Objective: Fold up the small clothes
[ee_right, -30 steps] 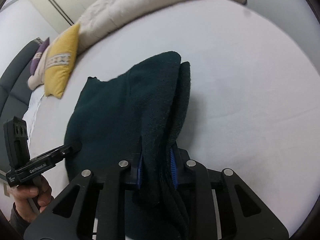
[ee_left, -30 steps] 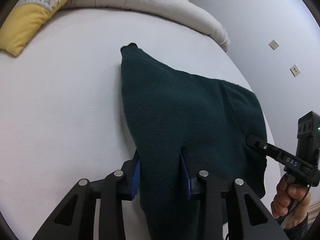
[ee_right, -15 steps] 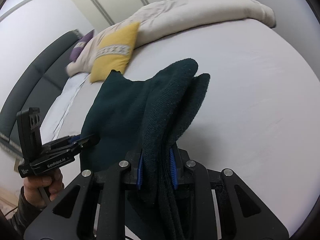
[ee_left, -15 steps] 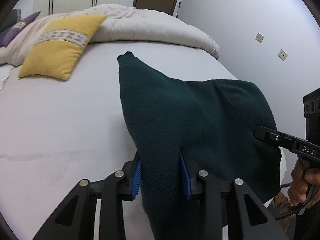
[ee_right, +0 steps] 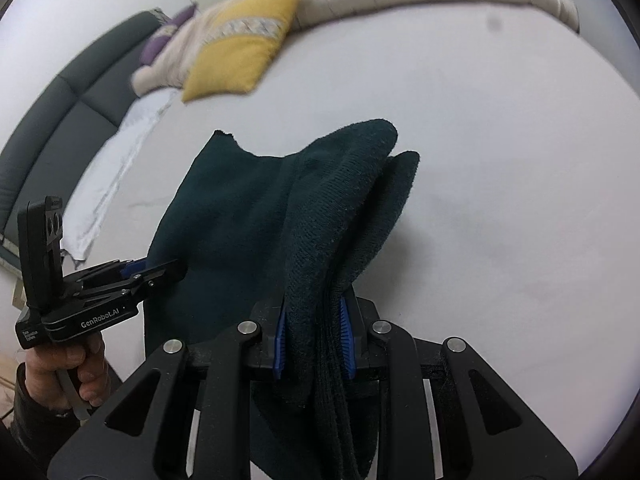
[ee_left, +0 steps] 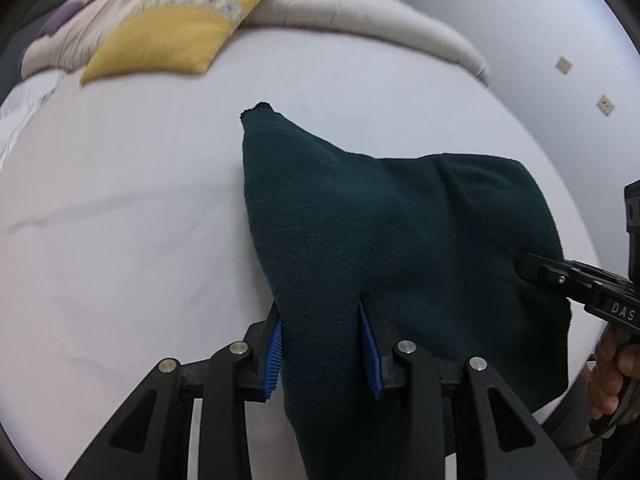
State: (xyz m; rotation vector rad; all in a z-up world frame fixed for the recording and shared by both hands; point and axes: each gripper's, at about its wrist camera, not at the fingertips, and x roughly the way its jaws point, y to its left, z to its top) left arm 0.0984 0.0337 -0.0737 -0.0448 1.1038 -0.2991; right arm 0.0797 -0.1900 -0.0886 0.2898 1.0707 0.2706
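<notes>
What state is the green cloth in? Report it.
Held up, not flat: both grippers pinch the green cloth, left gripper and right gripper; layers doubled.

Dark green knit garment [ee_left: 380, 240] hangs bunched above the white bed [ee_left: 120, 200].

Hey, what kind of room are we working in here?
Most likely a bedroom. The dark green garment is held over a bed with a white sheet, a yellow pillow and bunched beige duvet lie at its far side, and a grey padded headboard curves around it.
</notes>
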